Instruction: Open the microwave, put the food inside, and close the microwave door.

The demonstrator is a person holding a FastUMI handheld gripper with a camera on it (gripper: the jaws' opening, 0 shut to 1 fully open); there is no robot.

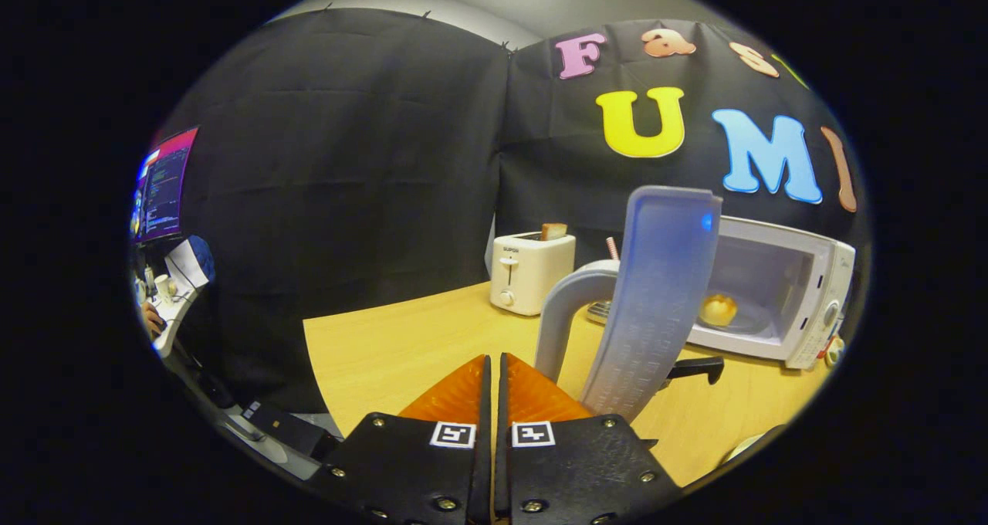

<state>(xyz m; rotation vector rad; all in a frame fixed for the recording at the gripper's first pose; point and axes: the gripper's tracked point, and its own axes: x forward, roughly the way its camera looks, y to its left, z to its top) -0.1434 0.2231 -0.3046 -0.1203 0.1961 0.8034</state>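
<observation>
Gripper view. The gripper (494, 363) shows its two orange fingers (455, 394) pressed together, tips meeting with only a thin dark seam between, nothing held. They rest over a wooden table (386, 347).

The microwave (779, 293), white, stands on the table beyond and to the right of the fingers. Its door (656, 301) is swung open toward the camera, seen nearly edge-on, and stands just ahead of the right finger; the grey handle (563, 316) curves out from the door's left side. The door covers the left part of the cavity. The food (718, 309), a small yellowish piece, lies on the plate (745, 320) inside the microwave.

Left of the microwave stands a white toaster (531, 272) with a slice of toast (553, 231) sticking out. Far left of the microwave, off the table, a lit monitor (164, 184) stands.
</observation>
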